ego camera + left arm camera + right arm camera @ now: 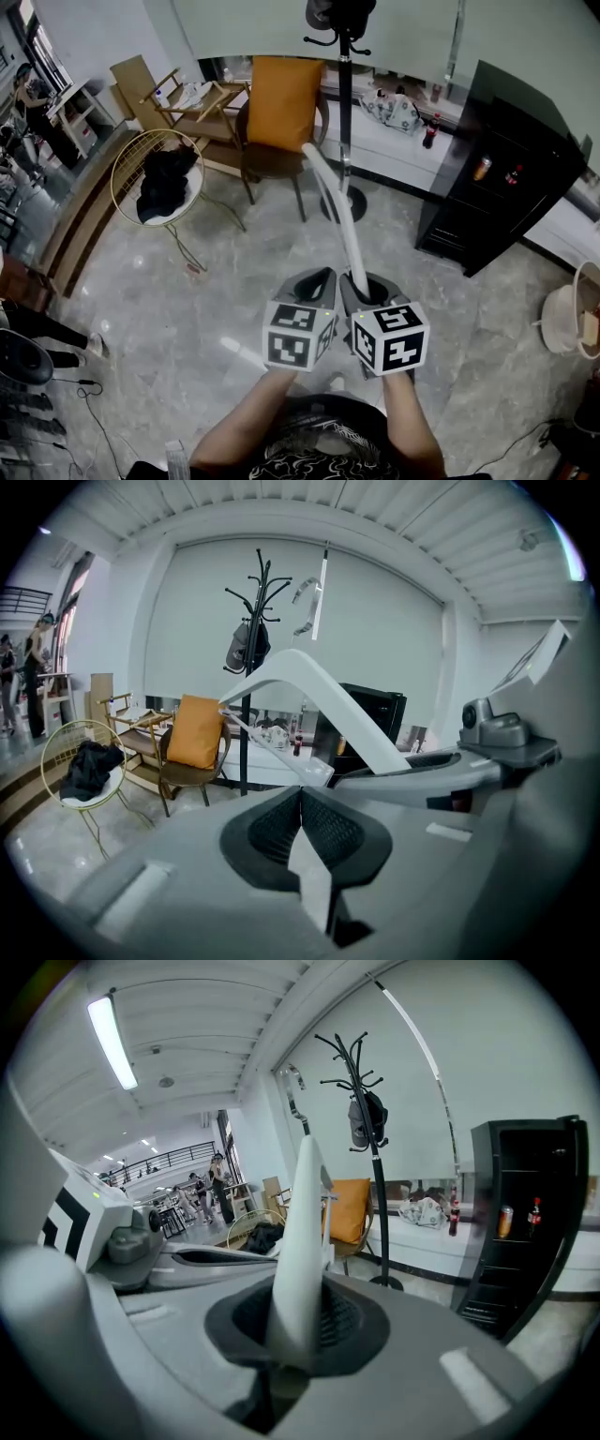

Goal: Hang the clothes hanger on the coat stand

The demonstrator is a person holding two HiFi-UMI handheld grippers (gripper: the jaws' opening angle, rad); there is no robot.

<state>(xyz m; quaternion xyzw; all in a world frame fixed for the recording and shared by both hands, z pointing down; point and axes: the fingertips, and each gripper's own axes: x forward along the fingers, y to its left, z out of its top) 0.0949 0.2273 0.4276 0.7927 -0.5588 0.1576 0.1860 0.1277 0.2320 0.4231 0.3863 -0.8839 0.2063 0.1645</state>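
Open marble floor (262,262) lay between the person and the coat stand (345,112), with nothing standing on it along that line. Just left of the stand's pole a chair with an orange cushion (283,103) crowded that side, and farther left stood a round wire chair (159,178) holding dark clothes. On the right a tall black cabinet (497,187) stood near, with a gap of bare floor between it and the stand. A low white ledge (394,141) ran behind. A dark bag (366,1119) hung under the upper hooks (330,1041), filling one side.
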